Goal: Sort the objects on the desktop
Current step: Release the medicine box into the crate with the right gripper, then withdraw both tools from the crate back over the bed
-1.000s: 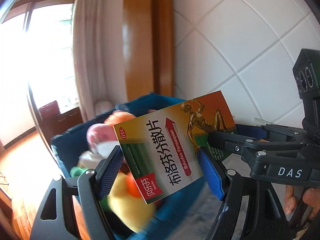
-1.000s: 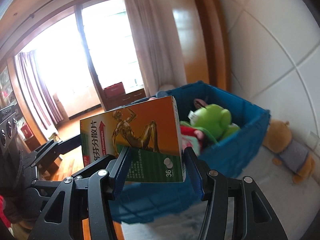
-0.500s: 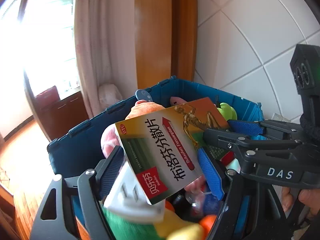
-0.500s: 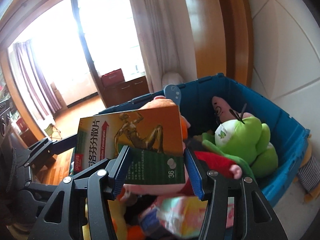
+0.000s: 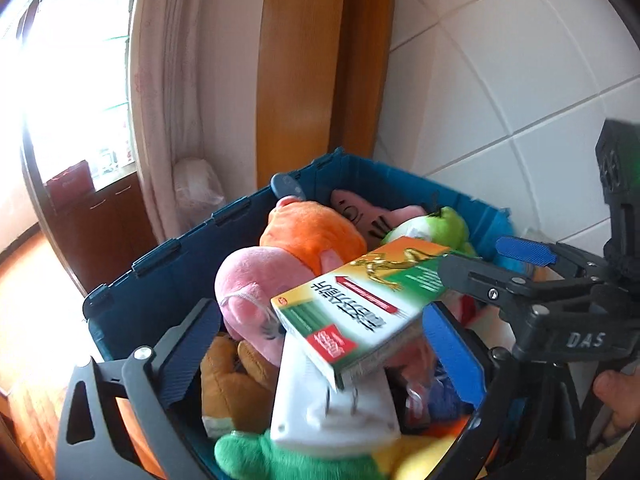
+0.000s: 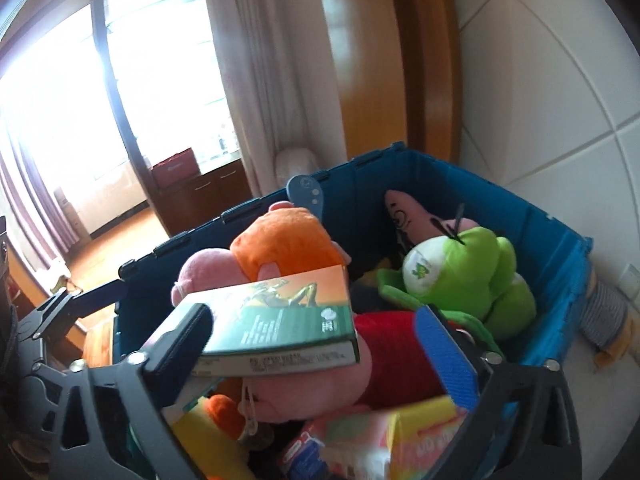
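Observation:
A green-and-orange medicine box (image 5: 360,312) (image 6: 280,320) lies tilted nearly flat over the plush toys in the blue bin (image 5: 160,280) (image 6: 440,184). My left gripper (image 5: 320,314) is open, its blue pads wide apart on either side of the box. My right gripper (image 6: 314,314) is also open, and the box's left end rests against its left finger. In the left wrist view the right gripper (image 5: 472,254) reaches in from the right, one finger crossing the box's far end. Neither gripper clamps the box.
The bin holds a pink plush (image 5: 248,292), an orange plush (image 5: 312,236), a green frog plush (image 6: 460,280), a pink starfish plush (image 6: 404,216) and a white box (image 5: 332,400). A striped plush (image 6: 604,312) lies outside by the tiled wall. A hand (image 5: 616,396) holds the right gripper.
Both grippers moved over the bin and opened. The medicine box, held upright between them before, has tipped flat and dropped toward the toys.

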Demonstrator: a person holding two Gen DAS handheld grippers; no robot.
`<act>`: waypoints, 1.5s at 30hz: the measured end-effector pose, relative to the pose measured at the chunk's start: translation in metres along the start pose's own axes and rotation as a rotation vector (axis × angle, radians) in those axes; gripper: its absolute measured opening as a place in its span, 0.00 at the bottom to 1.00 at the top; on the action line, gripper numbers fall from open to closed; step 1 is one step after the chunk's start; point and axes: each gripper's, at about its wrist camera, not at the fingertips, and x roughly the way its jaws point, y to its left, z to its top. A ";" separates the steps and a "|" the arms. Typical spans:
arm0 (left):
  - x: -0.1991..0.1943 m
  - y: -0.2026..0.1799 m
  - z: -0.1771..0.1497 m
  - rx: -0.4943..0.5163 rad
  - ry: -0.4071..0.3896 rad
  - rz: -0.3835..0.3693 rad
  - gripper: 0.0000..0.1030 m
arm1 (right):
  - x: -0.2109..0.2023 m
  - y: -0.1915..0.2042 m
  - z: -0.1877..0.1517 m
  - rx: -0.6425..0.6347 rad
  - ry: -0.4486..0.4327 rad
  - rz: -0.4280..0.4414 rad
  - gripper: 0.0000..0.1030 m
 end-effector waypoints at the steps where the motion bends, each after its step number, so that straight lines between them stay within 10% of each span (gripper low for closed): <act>1: -0.008 -0.001 -0.002 0.010 -0.010 -0.002 1.00 | -0.008 0.002 -0.006 0.001 -0.008 -0.017 1.00; 25: -0.117 -0.052 -0.110 0.144 -0.009 -0.106 1.00 | -0.196 0.037 -0.166 0.133 -0.121 -0.455 1.00; 45: -0.136 -0.057 -0.135 0.288 0.039 -0.310 1.00 | -0.238 0.075 -0.218 0.296 -0.101 -0.677 1.00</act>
